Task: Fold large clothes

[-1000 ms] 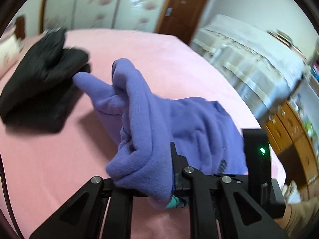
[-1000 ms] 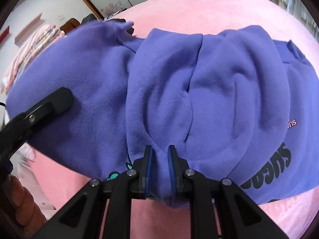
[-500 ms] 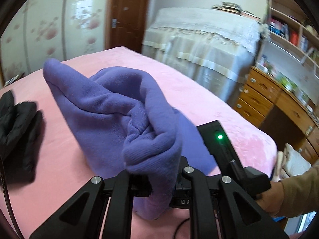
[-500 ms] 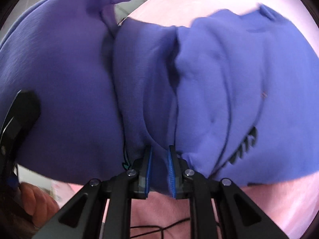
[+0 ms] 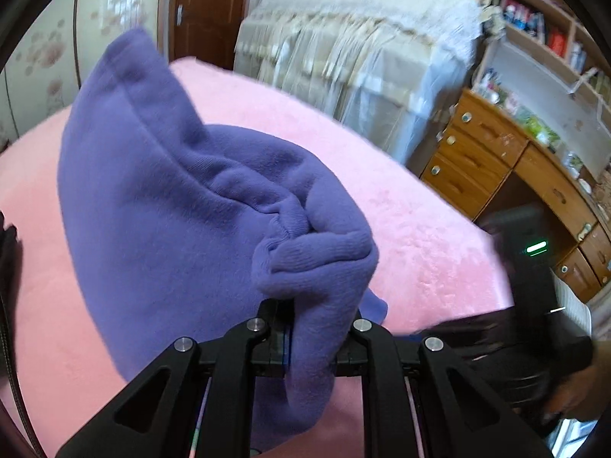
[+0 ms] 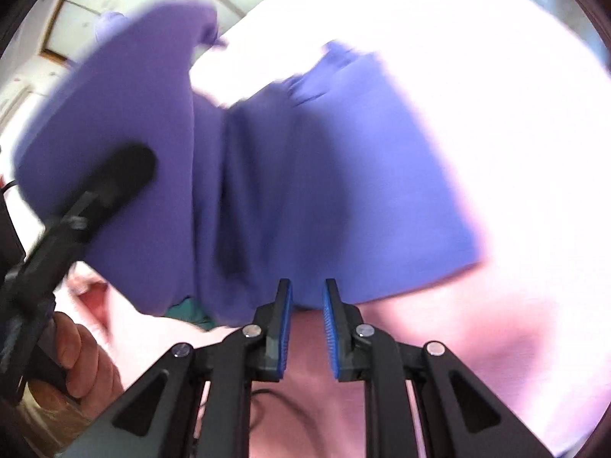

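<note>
Dark garment (image 5: 8, 244): a sliver of black cloth at the far left edge of the left wrist view, lying on the bedspread.
Purple sweatshirt (image 5: 183, 206): bunched and lifted over the pink bedspread (image 5: 420, 236); in the left wrist view its ribbed hem folds over just above the fingers, and a peak of cloth stands up at the upper left.
Left gripper (image 5: 305, 337): clamped on a thick fold of the purple sweatshirt, which spills down between the two fingers and hangs below them.
Sweatshirt, right wrist view (image 6: 305, 175): blurred; it spreads from upper left to right across the bedspread (image 6: 477, 324), with a bit of teal showing at its near left edge.
Right gripper (image 6: 307, 318): fingers parted, blue pads (image 6: 331, 324) showing, a bare gap between them; their tips sit just at the sweatshirt's near edge, holding nothing.
Covered furniture (image 5: 362, 45): draped in pale cloth, far beyond the bed.
Wooden drawers (image 5: 496, 160): at the right, cluttered shelves (image 5: 553, 34) above.
</note>
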Action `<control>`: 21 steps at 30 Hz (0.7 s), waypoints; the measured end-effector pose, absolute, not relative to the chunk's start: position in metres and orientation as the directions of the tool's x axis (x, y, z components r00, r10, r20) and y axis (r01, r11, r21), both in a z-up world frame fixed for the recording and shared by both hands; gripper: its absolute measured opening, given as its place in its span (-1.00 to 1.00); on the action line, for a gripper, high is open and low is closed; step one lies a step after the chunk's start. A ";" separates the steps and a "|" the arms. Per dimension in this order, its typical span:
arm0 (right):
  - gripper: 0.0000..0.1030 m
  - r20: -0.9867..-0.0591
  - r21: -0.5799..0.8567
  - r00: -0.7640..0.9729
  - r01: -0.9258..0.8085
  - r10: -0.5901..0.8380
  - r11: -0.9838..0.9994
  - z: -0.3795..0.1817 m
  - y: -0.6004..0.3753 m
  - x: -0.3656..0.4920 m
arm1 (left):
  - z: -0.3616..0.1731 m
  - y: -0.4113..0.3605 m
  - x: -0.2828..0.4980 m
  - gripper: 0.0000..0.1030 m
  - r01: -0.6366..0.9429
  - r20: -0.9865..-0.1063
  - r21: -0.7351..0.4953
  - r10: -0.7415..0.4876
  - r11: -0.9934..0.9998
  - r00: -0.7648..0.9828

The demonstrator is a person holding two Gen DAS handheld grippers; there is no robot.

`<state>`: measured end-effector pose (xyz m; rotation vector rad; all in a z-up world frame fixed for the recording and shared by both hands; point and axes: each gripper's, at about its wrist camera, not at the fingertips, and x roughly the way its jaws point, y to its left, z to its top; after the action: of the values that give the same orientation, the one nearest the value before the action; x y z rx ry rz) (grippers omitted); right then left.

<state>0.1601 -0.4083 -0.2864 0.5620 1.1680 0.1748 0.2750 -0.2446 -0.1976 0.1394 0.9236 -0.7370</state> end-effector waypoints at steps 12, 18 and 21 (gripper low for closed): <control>-0.68 -0.796 0.496 0.491 0.196 0.353 0.846 -0.248 -0.452 0.187 | -0.270 -0.291 0.282 -0.79 0.593 -0.847 -0.198 -0.440 0.780 0.297; -0.52 -0.763 0.620 0.409 0.242 0.501 0.746 -0.265 -0.446 0.195 | -0.268 -0.267 0.276 -0.78 0.577 -0.809 -0.255 -0.498 0.776 0.312; -0.50 -0.728 0.669 0.412 0.253 0.548 0.699 -0.268 -0.446 0.199 | -0.268 -0.259 0.275 -0.78 0.576 -0.802 -0.268 -0.510 0.772 0.311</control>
<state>0.1992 -0.4457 -0.2678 0.8199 1.1648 0.2143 0.2754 -0.2594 -0.2683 0.0733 1.0290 -0.7177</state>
